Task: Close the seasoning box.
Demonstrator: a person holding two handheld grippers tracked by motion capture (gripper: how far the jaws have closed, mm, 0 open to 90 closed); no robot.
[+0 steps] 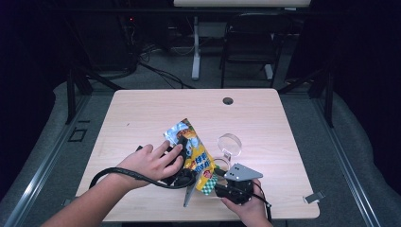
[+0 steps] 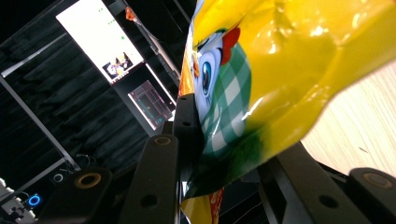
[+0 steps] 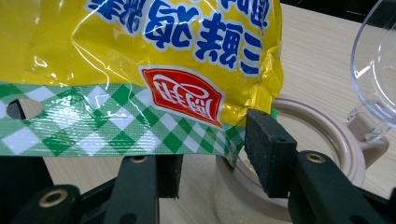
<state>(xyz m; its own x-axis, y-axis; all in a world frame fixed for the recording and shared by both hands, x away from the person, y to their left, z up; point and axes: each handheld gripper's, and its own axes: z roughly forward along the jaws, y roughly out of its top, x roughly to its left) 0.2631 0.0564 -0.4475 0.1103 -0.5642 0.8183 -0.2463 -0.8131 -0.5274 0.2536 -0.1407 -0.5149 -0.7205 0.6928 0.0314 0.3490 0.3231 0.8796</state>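
Observation:
A yellow snack bag (image 1: 194, 151) with blue lettering and a green-check sealed edge stands tilted above the table. My left gripper (image 1: 183, 156) is shut on it; in the left gripper view the bag (image 2: 280, 60) bulges between the black jaws of the left gripper (image 2: 236, 154). My right gripper (image 1: 213, 182) comes in from the front right. In the right gripper view its jaws stand wide apart around the bag's checked edge (image 3: 116, 126), so this right gripper (image 3: 217, 161) is open. Behind the bag sits a beige jar (image 3: 322, 135) with its clear hinged lid (image 3: 378, 60) raised.
The jar's clear lid (image 1: 230, 143) stands near the middle right of the wooden table (image 1: 142, 113). A cable hole (image 1: 228, 100) is at the far edge, and a small metal clip (image 1: 313, 196) at the front right corner. A chair (image 1: 250, 38) stands beyond the table.

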